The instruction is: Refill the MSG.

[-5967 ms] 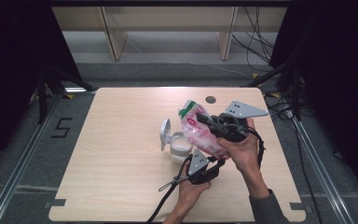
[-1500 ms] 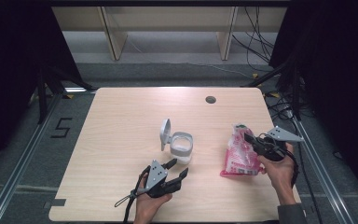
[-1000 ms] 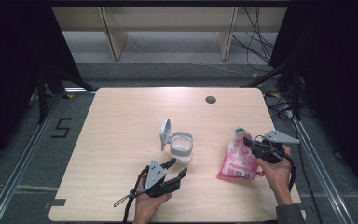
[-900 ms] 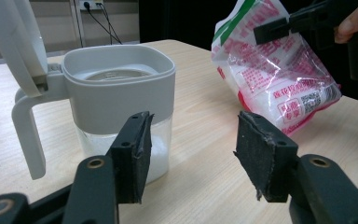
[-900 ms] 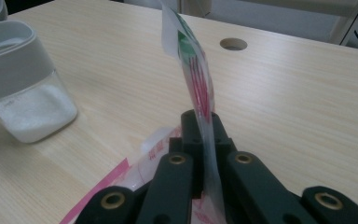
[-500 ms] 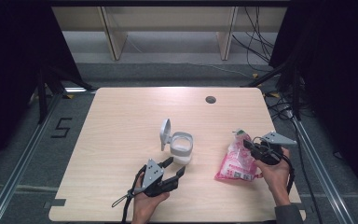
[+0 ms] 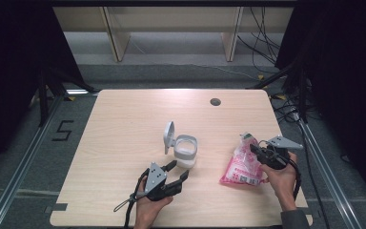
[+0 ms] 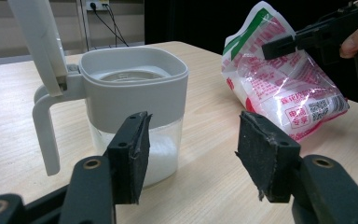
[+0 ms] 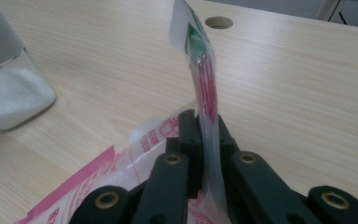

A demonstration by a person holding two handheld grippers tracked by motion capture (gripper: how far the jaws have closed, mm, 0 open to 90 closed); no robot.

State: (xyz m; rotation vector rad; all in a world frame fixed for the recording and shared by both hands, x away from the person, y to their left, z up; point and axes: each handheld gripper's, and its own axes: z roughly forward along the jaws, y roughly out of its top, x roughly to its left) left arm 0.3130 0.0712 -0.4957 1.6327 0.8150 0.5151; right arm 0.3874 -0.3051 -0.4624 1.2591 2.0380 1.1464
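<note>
Pale wood-grain counter (image 7: 124, 124), dark surrounds, one round grommet hole (image 7: 215, 101) at the far edge, a white figure "5" (image 7: 62, 130) on the floor to the left.

Right tongs (image 7: 259, 153): I have them closed flat on the upper edge of the pink-and-white bag (image 7: 242, 164); in the right gripper view the film (image 9: 204, 93) rises pinched between the jaws, its green-printed corner standing above them. Left tongs (image 7: 176, 179): spread wide, holding nothing, low at the near side of the counter and aimed at the container (image 8: 130, 102), which sits between the two pads in the left gripper view.

Change noted: six seconds ago both my hands held the bag tipped over the container at mid-counter. The bag now lies on the counter at the right, well apart from the container, and over the last second and a half it has only settled. I judge the pouring done and the bag being set aside.

Container (image 7: 185, 150): clear body with grey collar and handle, white granules (image 9: 9, 100) in the bottom, hinged lid (image 7: 168, 136) standing open on its far-left side. Closing it looks like the remaining step.

Markings: bag carries red print, a QR code (image 8: 318, 108) and a red label panel beside it; the characters are too small to read reliably. No brand legible.
</note>
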